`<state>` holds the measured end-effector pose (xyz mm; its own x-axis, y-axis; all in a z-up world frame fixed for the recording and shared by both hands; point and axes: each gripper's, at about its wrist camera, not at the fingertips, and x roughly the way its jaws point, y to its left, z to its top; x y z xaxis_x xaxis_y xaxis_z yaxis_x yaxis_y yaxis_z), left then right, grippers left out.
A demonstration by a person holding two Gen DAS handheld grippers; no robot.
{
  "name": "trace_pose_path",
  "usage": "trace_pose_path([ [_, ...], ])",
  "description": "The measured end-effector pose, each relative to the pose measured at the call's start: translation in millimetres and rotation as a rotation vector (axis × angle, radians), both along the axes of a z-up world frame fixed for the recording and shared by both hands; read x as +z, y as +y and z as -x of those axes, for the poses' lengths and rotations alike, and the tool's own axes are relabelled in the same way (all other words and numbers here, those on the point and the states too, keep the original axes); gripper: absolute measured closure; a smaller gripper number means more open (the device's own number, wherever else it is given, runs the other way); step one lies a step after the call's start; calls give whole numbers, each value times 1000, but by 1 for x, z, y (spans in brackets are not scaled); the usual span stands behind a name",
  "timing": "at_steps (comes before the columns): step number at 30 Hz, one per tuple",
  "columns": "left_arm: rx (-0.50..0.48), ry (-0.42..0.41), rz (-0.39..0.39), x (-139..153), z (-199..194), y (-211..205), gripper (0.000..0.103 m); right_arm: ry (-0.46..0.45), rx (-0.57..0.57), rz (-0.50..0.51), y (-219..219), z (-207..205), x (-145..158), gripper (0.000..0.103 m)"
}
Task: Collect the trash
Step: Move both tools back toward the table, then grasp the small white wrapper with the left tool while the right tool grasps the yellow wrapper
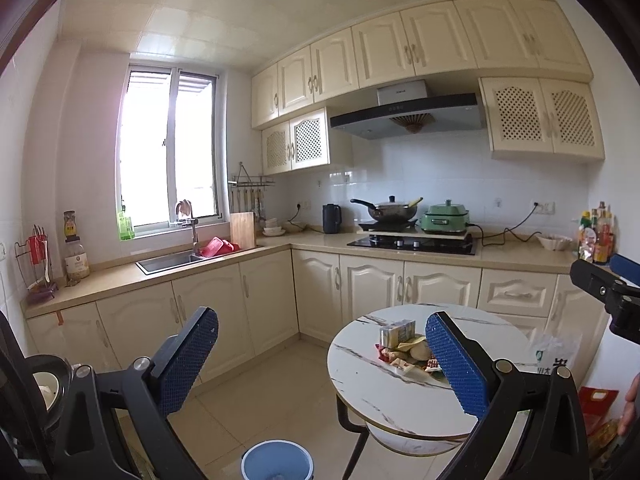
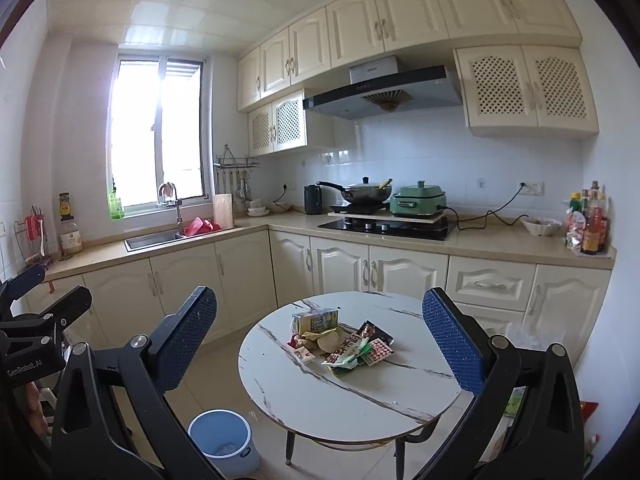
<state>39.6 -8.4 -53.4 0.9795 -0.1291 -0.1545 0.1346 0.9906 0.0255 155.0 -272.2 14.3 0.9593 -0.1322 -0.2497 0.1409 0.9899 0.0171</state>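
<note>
Right wrist view: the trash pile (image 2: 338, 340) lies near the middle of the round marble desk (image 2: 360, 400), a loose heap of wrappers with a small drink carton (image 2: 316, 320) at its back edge.
Pile contents: a green-and-white wrapper (image 2: 346, 354), a red checked packet (image 2: 378, 350), a dark packet (image 2: 374, 330) and a pale round piece among them; they overlap, so single items are hard to tell apart.
Left wrist view: the same pile (image 1: 408, 350) shows partly behind the near blue pad of the left tongs (image 1: 322, 364).
Bin: a blue bucket (image 2: 222, 442) stands on the floor just beside the desk, on the window side and apart from its legs; it looks almost empty.
Right tongs (image 2: 320, 346): wide apart, holding nothing, well short of the desk and pointed at the pile.
Left tongs: wide apart too, empty, aimed between the bucket (image 1: 276, 462) and the desk (image 1: 400, 392).
Step in hand: judged as the approach, with nothing yet collected.
Doing it well: take one outer piece at a time, likely the drink carton or the red checked packet, since each stands clear at the rim of the heap; come down from above so the pads close across a thin edge and do not push the pile along the smooth top.
Risk: light wrappers may slide or lift together, and a piece could fall before it is over the bucket.
Surroundings: kitchen counter (image 2: 280, 220) with sink and stove beyond, not involved.
</note>
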Motion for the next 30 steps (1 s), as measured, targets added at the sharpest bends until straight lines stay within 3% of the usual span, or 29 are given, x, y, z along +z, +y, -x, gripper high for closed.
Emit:
trace_pose_path([
  [5,-9,70,17,-13,-43,-3,1,42,-53,-6,-21,-20,-18,0],
  [10,-30,200,28,-37,-110,-20,1,134,-99,-37,-52,-57,-56,0],
  [21,-106,456,-16,-77,-271,-98,1,374,-109,-99,-122,-159,-158,0],
  [25,-145,545,-18,-94,-329,-128,1,442,-109,-111,-142,-190,-186,0],
  [30,-126,625,-26,-113,-401,-160,1,510,-103,-137,-167,-223,-215,0],
])
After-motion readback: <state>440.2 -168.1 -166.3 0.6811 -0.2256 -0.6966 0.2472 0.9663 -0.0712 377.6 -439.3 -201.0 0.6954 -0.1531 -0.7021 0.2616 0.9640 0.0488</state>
